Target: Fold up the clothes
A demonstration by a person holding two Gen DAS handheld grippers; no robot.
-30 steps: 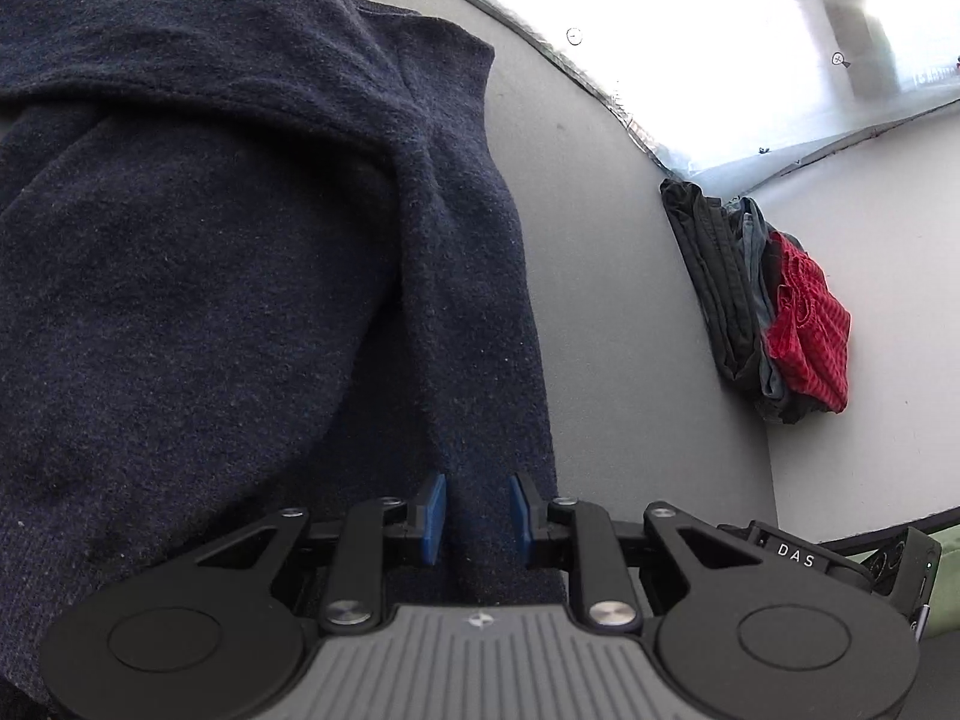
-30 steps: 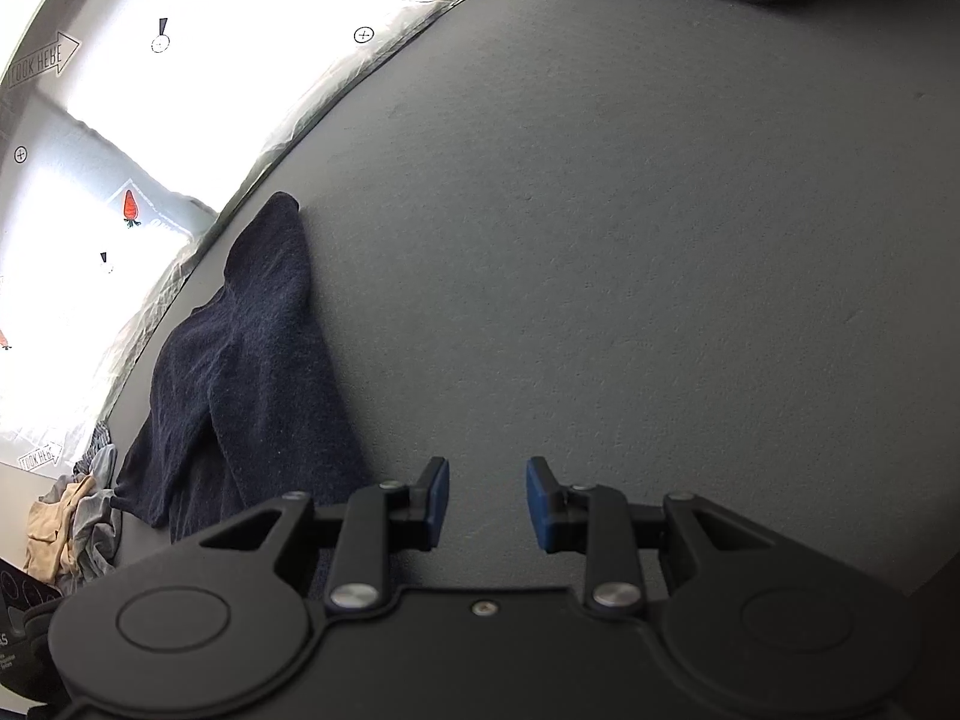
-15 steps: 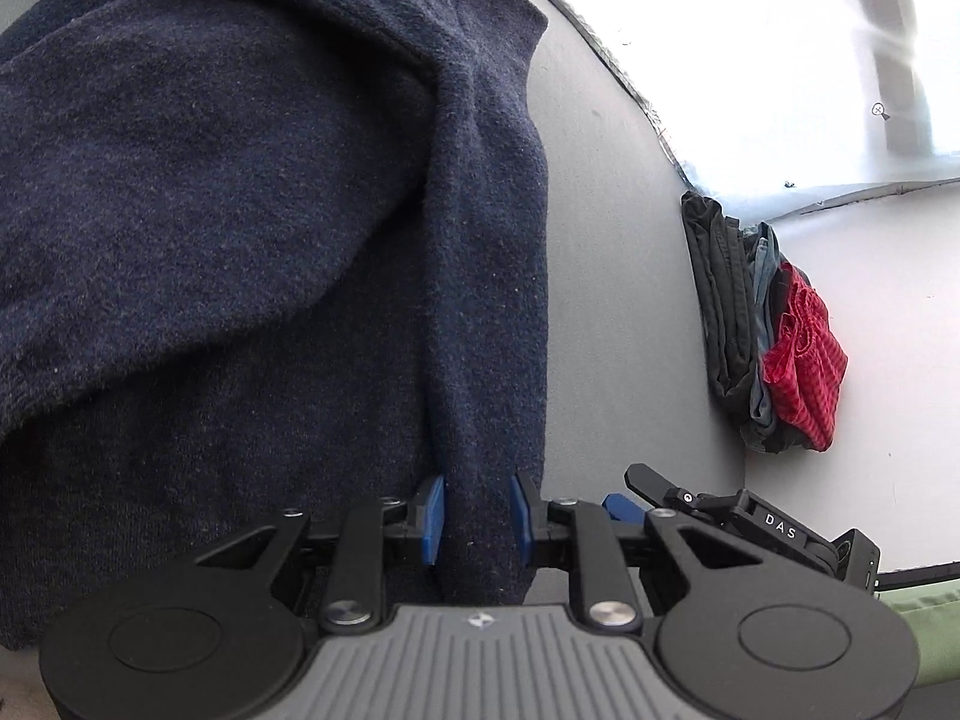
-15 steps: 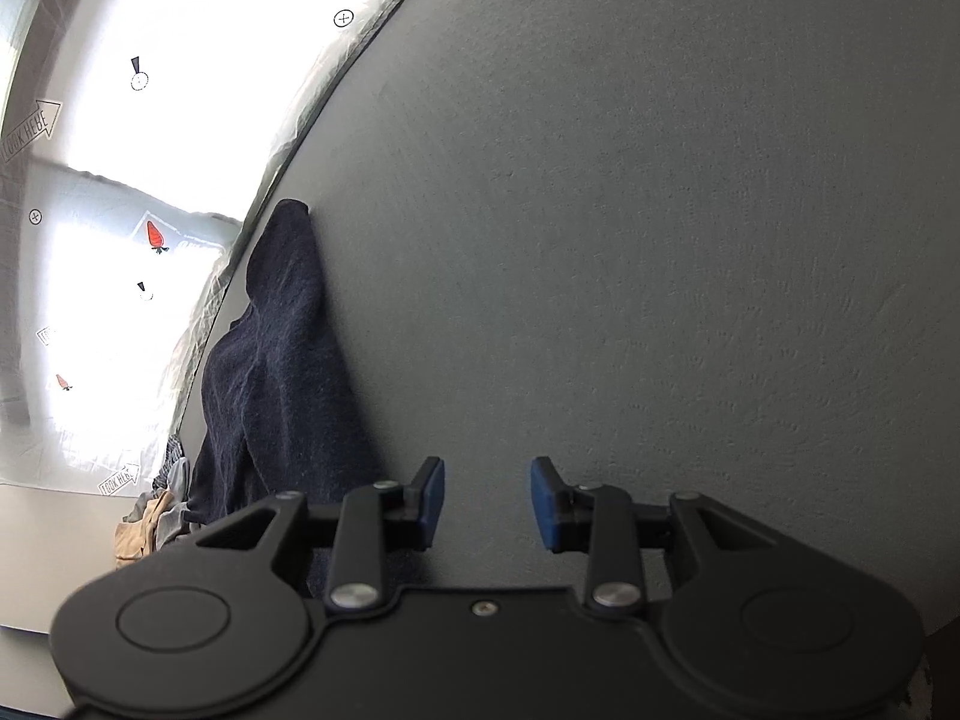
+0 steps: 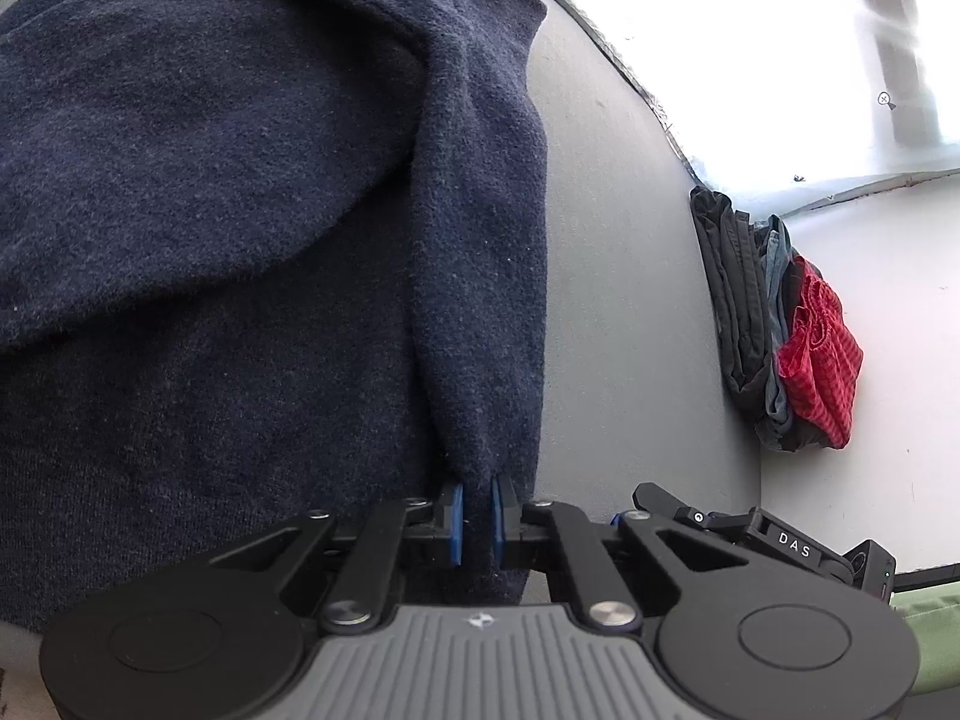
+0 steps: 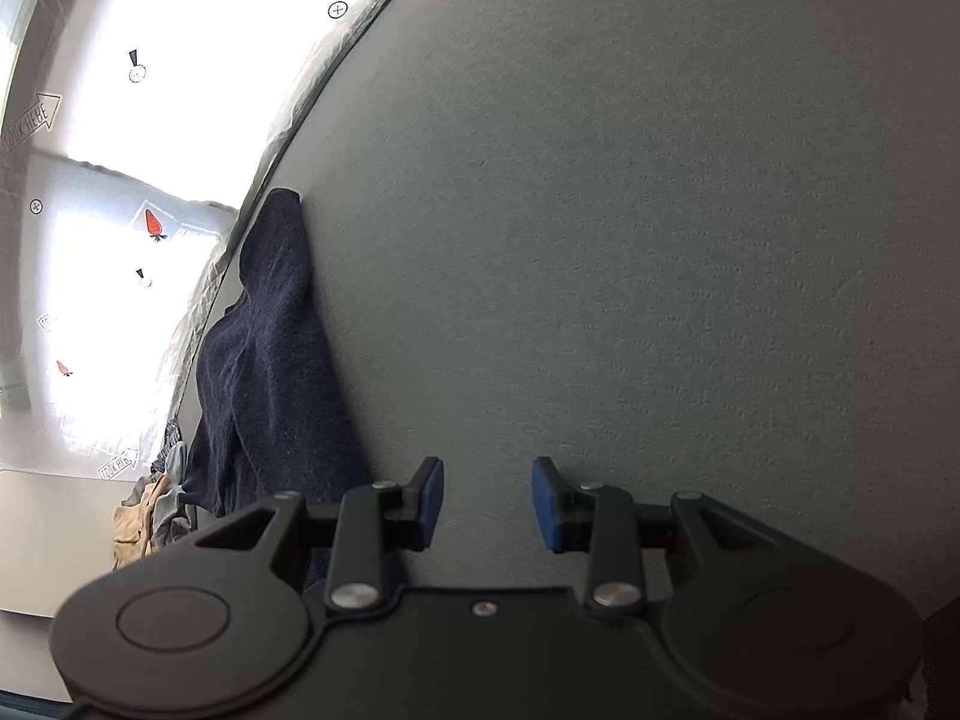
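A dark navy sweater (image 5: 240,240) lies spread on the grey table (image 5: 612,300) and fills most of the left wrist view. My left gripper (image 5: 477,519) is shut on a pinched fold of the navy sweater at its right edge. The sweater also shows in the right wrist view (image 6: 270,372), at the left by the table's edge. My right gripper (image 6: 487,501) is open and empty over bare grey table, just right of the sweater. The right gripper's body shows in the left wrist view (image 5: 762,540).
A stack of folded clothes, dark grey with a red striped piece (image 5: 810,336), lies at the table's far right edge. A heap of beige and grey clothes (image 6: 150,516) lies past the sweater at the left. A bright plastic-covered window (image 6: 120,180) is beyond the table's edge.
My left gripper closed from open onto a fold at the sweater's right edge. My right gripper moved closer to the table beside the sweater and stayed open.
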